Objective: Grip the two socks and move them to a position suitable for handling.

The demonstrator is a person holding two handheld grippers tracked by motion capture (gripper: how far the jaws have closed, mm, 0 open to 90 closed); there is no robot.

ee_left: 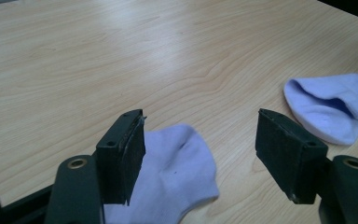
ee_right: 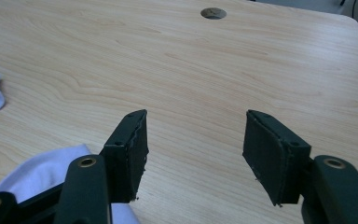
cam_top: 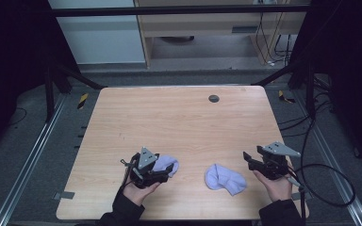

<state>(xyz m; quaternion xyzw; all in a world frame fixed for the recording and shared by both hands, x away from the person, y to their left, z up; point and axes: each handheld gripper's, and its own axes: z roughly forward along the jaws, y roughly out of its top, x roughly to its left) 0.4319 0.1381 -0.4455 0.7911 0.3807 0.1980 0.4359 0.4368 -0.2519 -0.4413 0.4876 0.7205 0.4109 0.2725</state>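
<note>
- Pairing up two pale lilac socks looked like the job in hand, on a bare wooden table [cam_top: 179, 117].
- Saw the left sock [cam_top: 168, 165] near the front edge of the table, bunched into a rounded lump, with its near end tucked right under the left gripper [cam_top: 164, 173].
- Saw the right sock [cam_top: 225, 179] a little apart from it, lying flat and bent at the heel, just beside the right gripper [cam_top: 248, 159] and not touching it.
- Found the left gripper [ee_left: 200, 135] wide open with nothing pinched: the left sock [ee_left: 177, 172] lay on the wood between the jaws, close against one and well short of the other.
- Found the right gripper [ee_right: 193, 135] wide open too and holding nothing, bare wood between its jaws, the right sock [ee_right: 42, 172] off to one side beside one jaw.
- Noted a small round hole [cam_top: 213, 98] far up the table, well clear of the work.
- Judged both socks very light, soft and limp: likely to sag, fold and trail from any grip, with no risk of breakage.
- Judged the knit grippy enough against the pads, so slipping seemed unlikely once a proper fold of cloth was caught.
- Judged the best hold on the left sock to be the raised, doubled-up hump in its middle, taken low so both layers were caught.
- Judged the best hold on the right sock [ee_left: 326, 107] to be its thicker cuff, or failing that the toe, since flat single cloth would be hard to pinch off the wood.
</note>
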